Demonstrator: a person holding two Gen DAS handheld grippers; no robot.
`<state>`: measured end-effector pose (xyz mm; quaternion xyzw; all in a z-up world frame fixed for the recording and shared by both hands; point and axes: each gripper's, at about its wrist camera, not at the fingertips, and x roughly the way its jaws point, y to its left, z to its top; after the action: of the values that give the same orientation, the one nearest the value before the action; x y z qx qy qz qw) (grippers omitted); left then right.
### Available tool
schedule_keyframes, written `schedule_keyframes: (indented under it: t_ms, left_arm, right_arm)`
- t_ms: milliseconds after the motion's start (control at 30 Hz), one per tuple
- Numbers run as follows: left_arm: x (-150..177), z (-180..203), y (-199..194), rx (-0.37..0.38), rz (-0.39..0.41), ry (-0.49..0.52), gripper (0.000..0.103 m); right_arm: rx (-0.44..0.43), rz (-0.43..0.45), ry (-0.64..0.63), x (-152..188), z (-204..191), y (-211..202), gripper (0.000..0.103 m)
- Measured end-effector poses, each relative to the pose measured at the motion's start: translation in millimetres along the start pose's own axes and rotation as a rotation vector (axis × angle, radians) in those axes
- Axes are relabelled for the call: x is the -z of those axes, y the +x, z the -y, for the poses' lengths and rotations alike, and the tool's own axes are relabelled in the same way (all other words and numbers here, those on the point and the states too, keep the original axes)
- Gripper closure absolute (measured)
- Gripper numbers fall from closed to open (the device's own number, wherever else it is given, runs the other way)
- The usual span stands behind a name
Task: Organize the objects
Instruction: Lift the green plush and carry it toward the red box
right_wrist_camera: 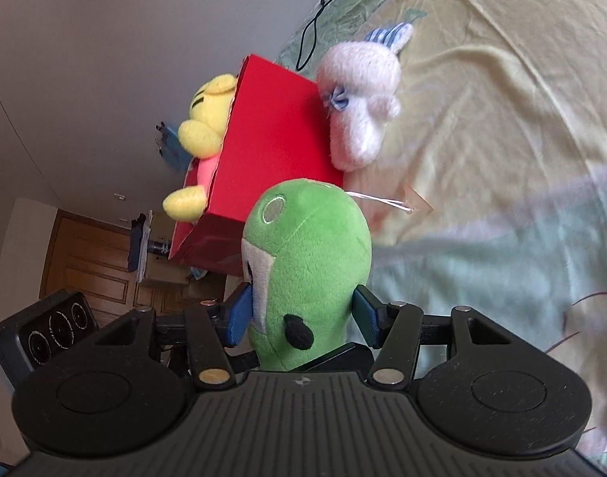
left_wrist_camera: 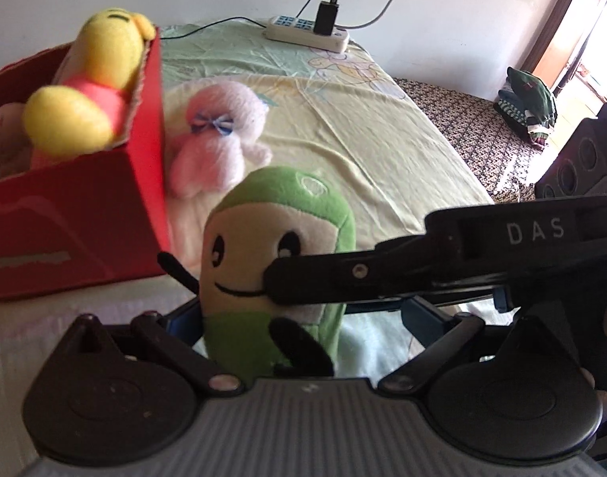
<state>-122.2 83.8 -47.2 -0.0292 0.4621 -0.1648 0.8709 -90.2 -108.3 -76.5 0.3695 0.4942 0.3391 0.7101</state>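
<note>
Green plush toy (right_wrist_camera: 307, 266) sits between both sets of tongs, raised above the bedsheet (left_wrist_camera: 343, 131). The right gripper (right_wrist_camera: 299, 314) has its blue pads (right_wrist_camera: 240, 314) pressed against the toy's sides, clamping it. The left gripper (left_wrist_camera: 303, 318) has the toy between its fingers; the right unit's black arm crosses in front, so I cannot tell whether the left is clamped. The red cardboard box (left_wrist_camera: 84, 214) stands just to the left, its open rim holding a yellow plush (left_wrist_camera: 96, 79) that overhangs the edge. A pink plush (left_wrist_camera: 216, 139) leans against the box's outer wall. Open sheet lies to the right, up to the power strip (left_wrist_camera: 307, 33) at the far edge.
</note>
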Motion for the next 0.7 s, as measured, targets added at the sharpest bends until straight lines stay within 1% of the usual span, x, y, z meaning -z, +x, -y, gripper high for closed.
schedule_keyframes:
  t_ms: [100,167,300,500,700]
  left_arm:
    - [8.2,-24.0,-13.7,-0.009,0.012,-0.008,0.004]
    - [12.9,-42.5,-23.2,-0.011,0.006,-0.016,0.004]
    - [26.4,-80.6,-47.4,-0.030,0.018,-0.024,0.004]
    - [43.1,-133.3,-79.9,-0.049,0.036,-0.050,0.004]
    - [57.7,-174.0,-109.4,-0.081,0.071,-0.084,0.004]
  right_arm:
    - [-0.005,-0.027,-0.020,7.0,-15.9,18.9,0.046]
    - [-0.001,-0.042,-0.031,13.4,-29.8,34.3,0.046]
    - [-0.011,-0.073,-0.051,28.0,-56.5,69.5,0.046]
    - [-0.019,-0.093,-0.080,48.2,-90.9,118.3,0.046]
    - [-0.044,-0.115,-0.131,57.4,-122.6,161.0,0.046]
